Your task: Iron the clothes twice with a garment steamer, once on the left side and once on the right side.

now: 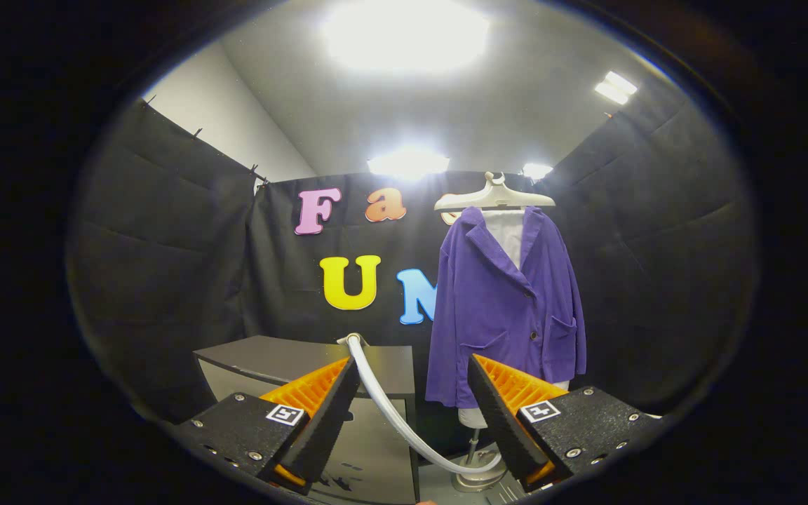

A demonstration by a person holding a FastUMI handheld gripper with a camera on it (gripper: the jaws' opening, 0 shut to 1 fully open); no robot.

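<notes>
Jacket, purple, on a pale hanger atop a stand; we see it beyond the gripper, toward one o'clock of the fingers. Hose, white, curves from the grey cabinet at eleven o'clock, between the fingers, down to the stand's base. Gripper: fingers spread wide, pinching nothing. We judge no pass begun; steamer head unseen. Next move calls for taking up the steamer, then reaching the jacket's left side.
</notes>
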